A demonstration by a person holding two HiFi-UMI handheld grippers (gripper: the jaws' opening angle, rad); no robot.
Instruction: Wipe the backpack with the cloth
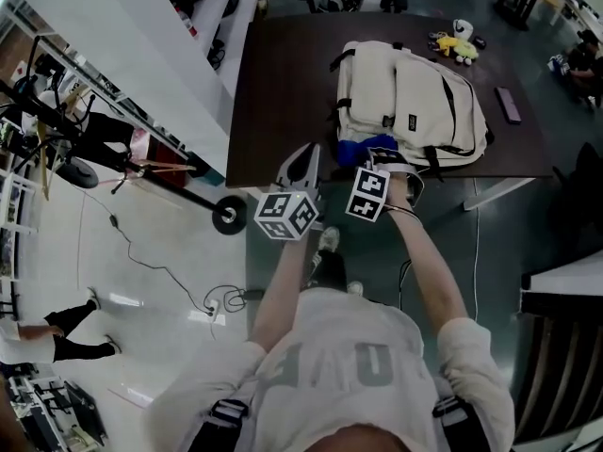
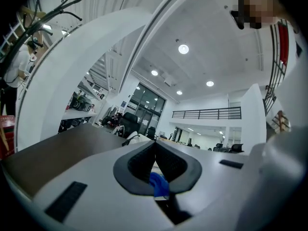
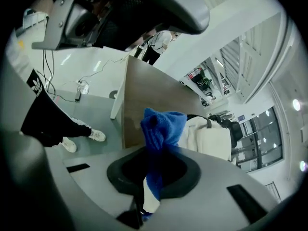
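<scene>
A cream backpack (image 1: 405,102) lies flat on the dark table (image 1: 283,92), near its front edge. My right gripper (image 1: 381,161) is shut on a blue cloth (image 1: 362,151), held at the backpack's near side. In the right gripper view the cloth (image 3: 161,126) sticks up out of the shut gripper (image 3: 159,150), with the backpack (image 3: 211,136) just beyond it. My left gripper (image 1: 300,169) hovers at the table's front edge, left of the backpack, pointing level. Its pads (image 2: 142,160) are pressed together; a scrap of blue (image 2: 159,184) shows below them, and I cannot tell whether it is pinched.
Plush toys (image 1: 456,45) and a dark flat case (image 1: 509,104) lie on the table's far and right sides. A white partition (image 1: 141,55) runs along the left. On the floor are a wheeled stand (image 1: 229,215), a cable with a power strip (image 1: 213,311), and a bystander's legs (image 1: 66,337).
</scene>
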